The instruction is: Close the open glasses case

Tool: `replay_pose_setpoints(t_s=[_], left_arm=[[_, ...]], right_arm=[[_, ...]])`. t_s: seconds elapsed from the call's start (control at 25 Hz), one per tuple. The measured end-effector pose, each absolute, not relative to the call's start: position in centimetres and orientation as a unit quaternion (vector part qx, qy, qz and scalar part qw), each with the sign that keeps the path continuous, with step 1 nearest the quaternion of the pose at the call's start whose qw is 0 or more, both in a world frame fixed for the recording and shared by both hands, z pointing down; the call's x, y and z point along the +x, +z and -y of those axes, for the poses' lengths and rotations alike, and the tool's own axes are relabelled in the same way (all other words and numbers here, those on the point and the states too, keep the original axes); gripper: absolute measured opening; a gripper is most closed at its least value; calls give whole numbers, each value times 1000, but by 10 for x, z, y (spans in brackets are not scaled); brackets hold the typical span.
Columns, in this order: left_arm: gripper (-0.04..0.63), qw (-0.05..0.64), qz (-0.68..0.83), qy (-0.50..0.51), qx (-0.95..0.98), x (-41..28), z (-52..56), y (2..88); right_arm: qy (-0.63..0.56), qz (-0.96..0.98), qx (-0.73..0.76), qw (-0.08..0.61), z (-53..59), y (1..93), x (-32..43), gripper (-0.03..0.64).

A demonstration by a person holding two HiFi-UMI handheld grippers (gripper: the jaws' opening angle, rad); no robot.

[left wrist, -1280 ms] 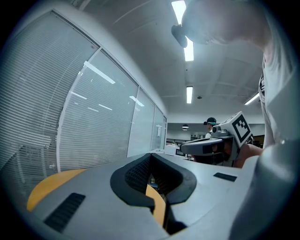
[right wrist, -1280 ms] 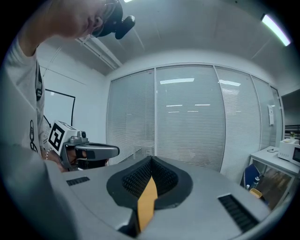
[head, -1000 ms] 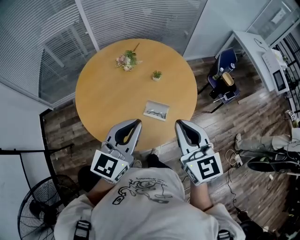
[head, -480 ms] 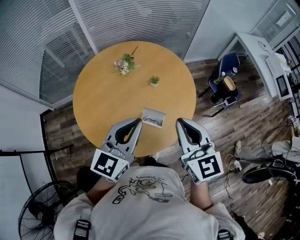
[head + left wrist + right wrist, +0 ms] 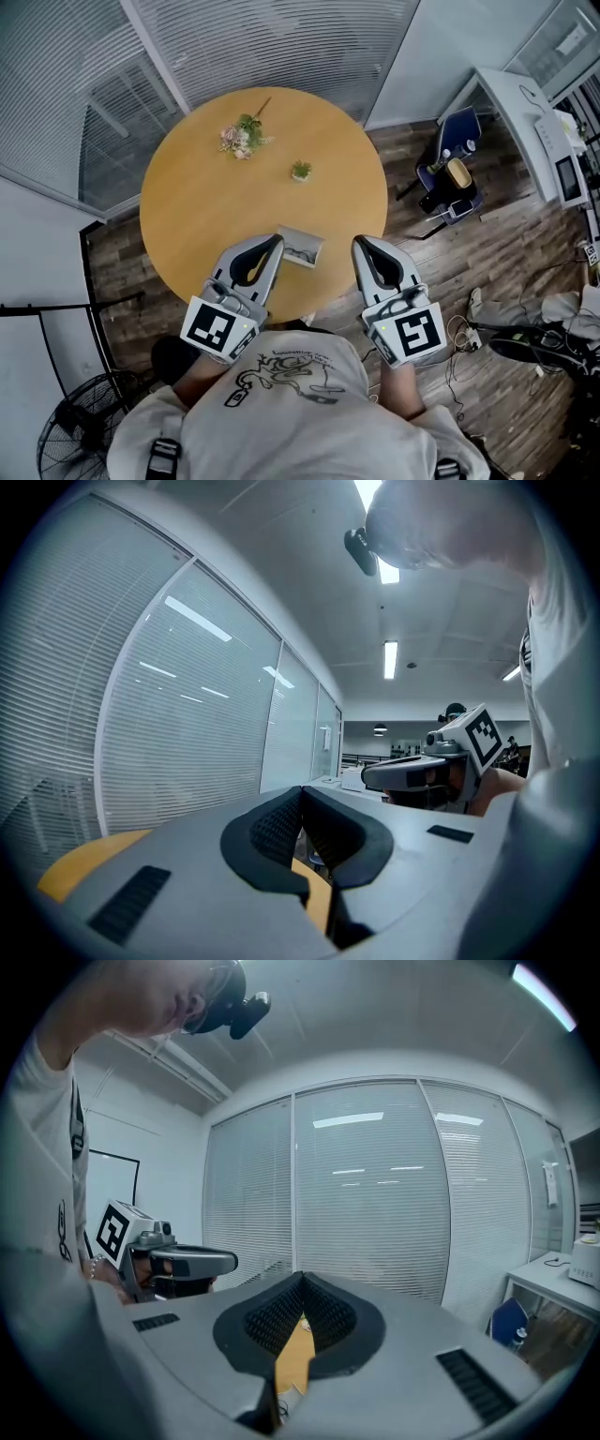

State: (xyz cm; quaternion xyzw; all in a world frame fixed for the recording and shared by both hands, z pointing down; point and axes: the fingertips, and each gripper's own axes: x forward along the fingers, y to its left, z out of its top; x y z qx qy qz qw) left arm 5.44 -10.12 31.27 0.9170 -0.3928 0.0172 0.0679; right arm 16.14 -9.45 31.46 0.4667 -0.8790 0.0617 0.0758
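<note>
Tongs shut and empty: left gripper [image 5: 271, 243] and right gripper [image 5: 360, 245] flank the glasses case [image 5: 300, 248] (lid open), presumably readying to close it.

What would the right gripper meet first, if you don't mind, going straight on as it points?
Likely the table top, right of the glasses case; the right gripper tilts slightly down, though depth is unclear.

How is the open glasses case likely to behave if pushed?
The glasses case looks small and shallow, so probably light; it may slide on the smooth table. Its flat, straight-edged shape suggests stiffness and no rolling. It lies near the table's edge, so a push that way might drop it.
</note>
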Motion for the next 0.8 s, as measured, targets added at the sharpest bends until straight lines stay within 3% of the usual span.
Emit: replay_pose_setpoints(t_s=[0.8], left_arm=[[21, 77, 423, 31, 902, 79, 137, 325]], right_arm=[[71, 892, 439, 79, 137, 327, 189, 9]])
